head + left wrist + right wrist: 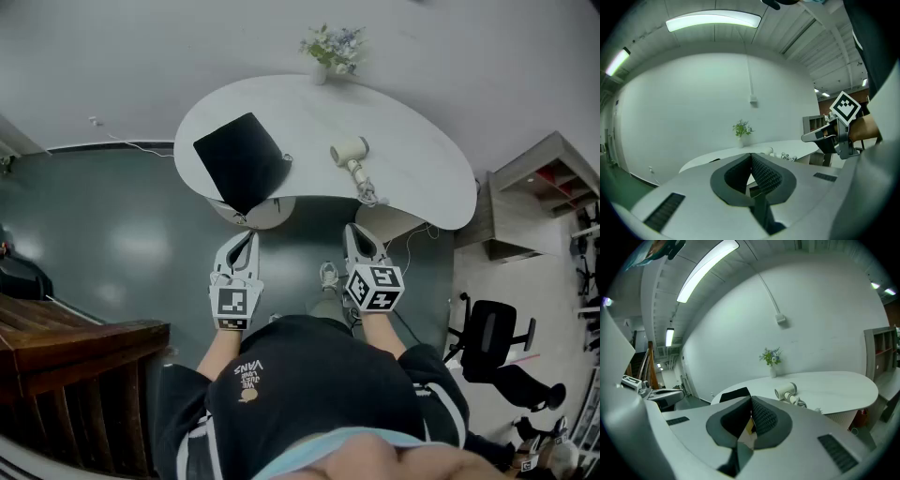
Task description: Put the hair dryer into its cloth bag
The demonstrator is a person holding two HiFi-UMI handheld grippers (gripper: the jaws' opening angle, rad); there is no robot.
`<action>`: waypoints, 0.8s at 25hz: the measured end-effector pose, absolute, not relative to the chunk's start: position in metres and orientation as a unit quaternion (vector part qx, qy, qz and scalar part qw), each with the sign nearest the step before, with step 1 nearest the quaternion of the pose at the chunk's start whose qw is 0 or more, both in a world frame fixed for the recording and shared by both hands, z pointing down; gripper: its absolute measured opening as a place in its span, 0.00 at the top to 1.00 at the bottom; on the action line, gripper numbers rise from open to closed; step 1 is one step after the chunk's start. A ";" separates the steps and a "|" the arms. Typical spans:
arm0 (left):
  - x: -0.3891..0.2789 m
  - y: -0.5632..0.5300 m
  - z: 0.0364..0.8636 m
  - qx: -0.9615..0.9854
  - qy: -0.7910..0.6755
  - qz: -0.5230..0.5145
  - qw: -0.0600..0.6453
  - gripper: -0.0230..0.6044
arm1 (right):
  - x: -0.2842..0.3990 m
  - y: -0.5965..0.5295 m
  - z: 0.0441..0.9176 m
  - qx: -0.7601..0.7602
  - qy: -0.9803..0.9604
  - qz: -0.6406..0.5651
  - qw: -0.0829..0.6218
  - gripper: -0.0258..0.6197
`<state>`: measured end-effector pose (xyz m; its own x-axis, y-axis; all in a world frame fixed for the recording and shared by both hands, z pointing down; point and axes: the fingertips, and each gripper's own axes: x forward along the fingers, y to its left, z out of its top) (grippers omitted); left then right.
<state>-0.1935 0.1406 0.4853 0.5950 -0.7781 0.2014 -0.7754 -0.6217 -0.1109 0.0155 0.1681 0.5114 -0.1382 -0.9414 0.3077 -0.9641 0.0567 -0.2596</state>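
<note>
Hair dryer (pixel 350 152) cord (pixel 367 192) bunched, indistinct — cloth bag (pixel 242 159) opening unseen

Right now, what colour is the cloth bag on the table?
Black. The cloth bag shows best in the head view.

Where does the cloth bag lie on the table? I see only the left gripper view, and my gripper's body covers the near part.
Observer: In the head view the black cloth bag lies flat on the left part of the white table, one corner at the near edge.
Operator: And the hair dryer?
Observer: It lies right of the bag, apart from it, its cord bunched toward the near edge.
Operator: Does the right gripper hold something?
Observer: No, its own view shows it shut and empty.
</note>
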 end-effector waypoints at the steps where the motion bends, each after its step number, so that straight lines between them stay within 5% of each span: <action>1: -0.191 0.138 0.486 -0.893 0.436 -0.116 0.005 0.93 | 0.018 0.165 0.512 0.655 -0.727 0.205 0.024 0.89; 14: -0.146 0.076 0.505 -0.884 0.451 -0.124 -0.024 0.93 | 0.073 0.096 0.525 0.646 -0.735 0.197 0.056 0.88; 20: -0.131 0.048 0.521 -0.873 0.466 -0.140 -0.042 0.91 | 0.096 0.058 0.549 0.627 -0.744 0.213 0.088 0.70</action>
